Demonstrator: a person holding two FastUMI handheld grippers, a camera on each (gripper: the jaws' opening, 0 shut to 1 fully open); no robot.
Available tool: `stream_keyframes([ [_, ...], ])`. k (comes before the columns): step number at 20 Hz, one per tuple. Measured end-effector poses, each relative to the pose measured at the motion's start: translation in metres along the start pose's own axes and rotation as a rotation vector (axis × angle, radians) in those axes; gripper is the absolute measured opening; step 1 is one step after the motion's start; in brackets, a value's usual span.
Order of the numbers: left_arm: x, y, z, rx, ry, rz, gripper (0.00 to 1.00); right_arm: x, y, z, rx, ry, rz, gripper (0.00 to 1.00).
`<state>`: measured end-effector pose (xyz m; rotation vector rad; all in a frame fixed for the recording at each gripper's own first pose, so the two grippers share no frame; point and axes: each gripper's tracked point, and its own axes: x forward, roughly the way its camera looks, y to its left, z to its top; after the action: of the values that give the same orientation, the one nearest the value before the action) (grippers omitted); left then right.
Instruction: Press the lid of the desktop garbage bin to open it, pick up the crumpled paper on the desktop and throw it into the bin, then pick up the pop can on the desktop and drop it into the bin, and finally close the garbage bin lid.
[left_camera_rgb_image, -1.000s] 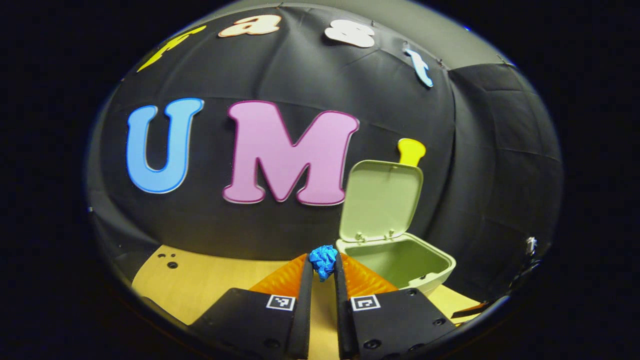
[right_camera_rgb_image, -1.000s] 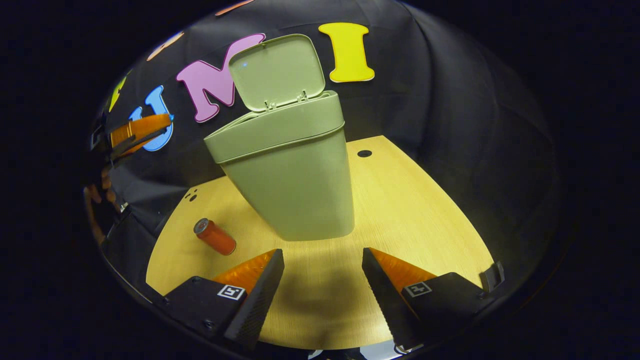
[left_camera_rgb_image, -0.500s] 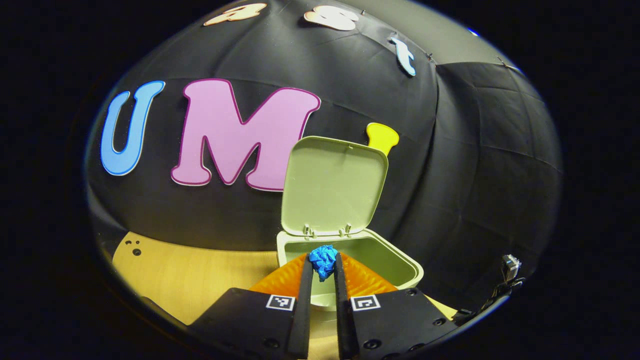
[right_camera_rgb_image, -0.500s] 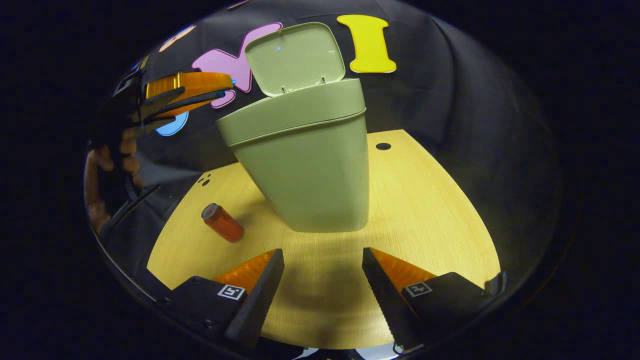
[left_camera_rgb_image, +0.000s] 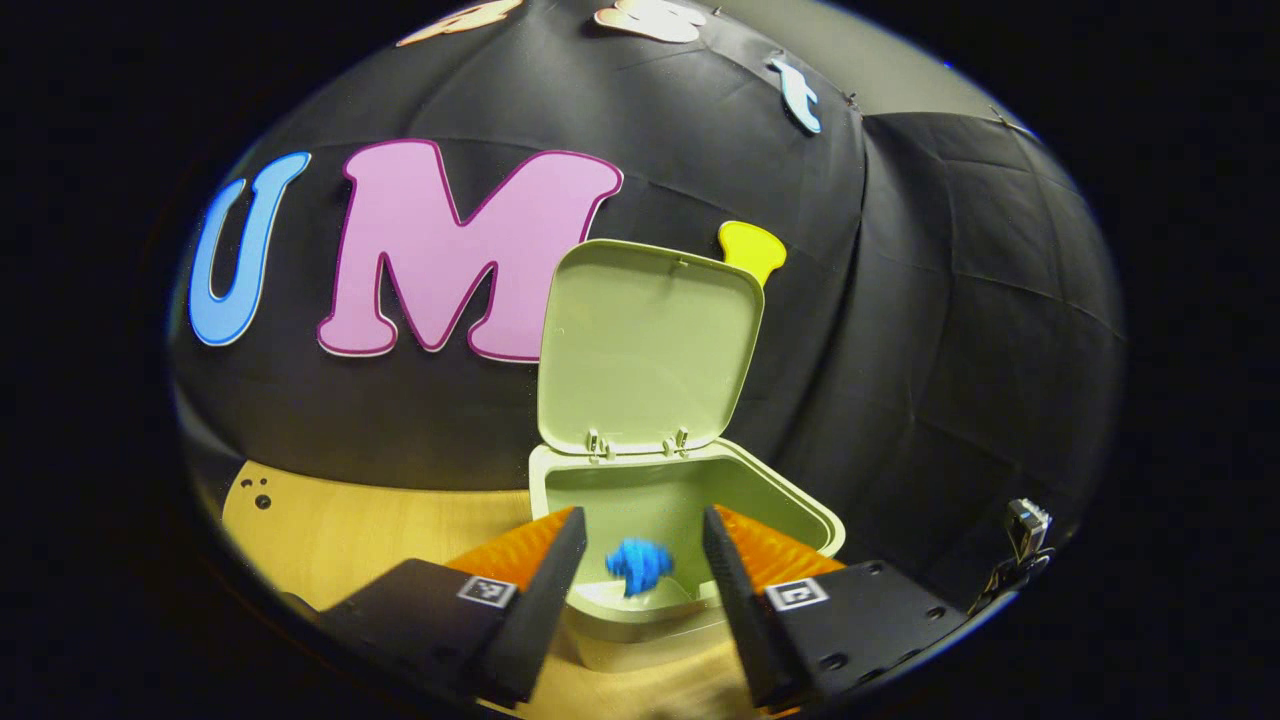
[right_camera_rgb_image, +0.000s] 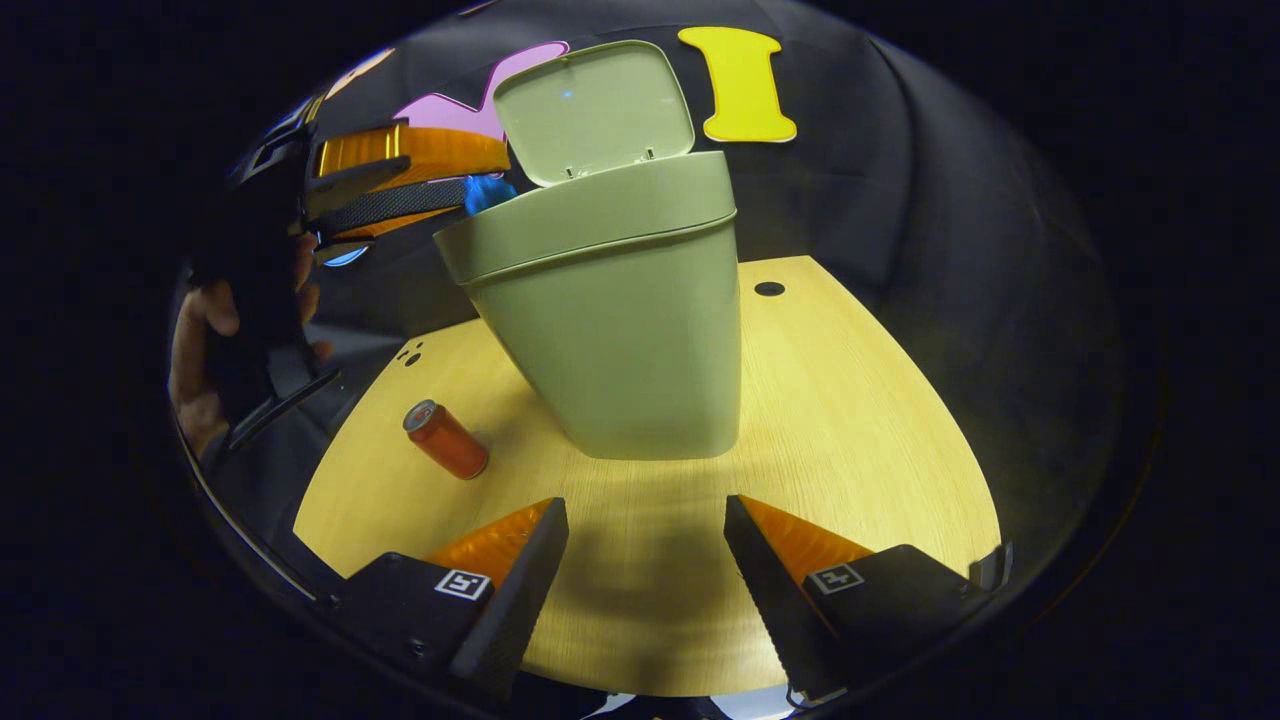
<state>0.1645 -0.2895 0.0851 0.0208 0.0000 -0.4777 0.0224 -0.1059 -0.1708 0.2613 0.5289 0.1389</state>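
The pale green bin (right_camera_rgb_image: 620, 330) stands on the wooden table, its lid (left_camera_rgb_image: 645, 345) tipped up and back. In the left gripper view my left gripper (left_camera_rgb_image: 640, 545) is open above the bin's mouth (left_camera_rgb_image: 690, 510), and the blue crumpled paper (left_camera_rgb_image: 638, 565) is blurred between the parted fingers, free of them. The right gripper view shows that same gripper (right_camera_rgb_image: 470, 195) at the bin's upper left rim, with a bit of blue paper (right_camera_rgb_image: 490, 190) beside it. My right gripper (right_camera_rgb_image: 645, 530) stands open low over the table in front of the bin. The red pop can (right_camera_rgb_image: 445, 440) lies on its side left of the bin.
The wooden table (right_camera_rgb_image: 850, 420) has bare surface to the right of the bin and in front of it, with a small dark hole (right_camera_rgb_image: 769, 289) near the back. A person's hand (right_camera_rgb_image: 200, 350) holds the left gripper at the far left.
My left gripper moved over the bin's mouth and opened, and the blue paper left its fingers and is dropping. The right gripper has barely moved.
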Motion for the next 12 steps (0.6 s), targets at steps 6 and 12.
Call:
stream_keyframes([
  [6, -0.023, 0.022, 0.007, 0.032, -0.053, 0.068, 0.96, 0.002, 0.010, -0.004, -0.030, 0.018, 0.027, 0.99],
  [12, -0.072, 0.090, -0.025, 0.027, -0.014, 0.250, 0.96, 0.007, 0.023, -0.011, -0.062, 0.045, 0.055, 0.99],
])
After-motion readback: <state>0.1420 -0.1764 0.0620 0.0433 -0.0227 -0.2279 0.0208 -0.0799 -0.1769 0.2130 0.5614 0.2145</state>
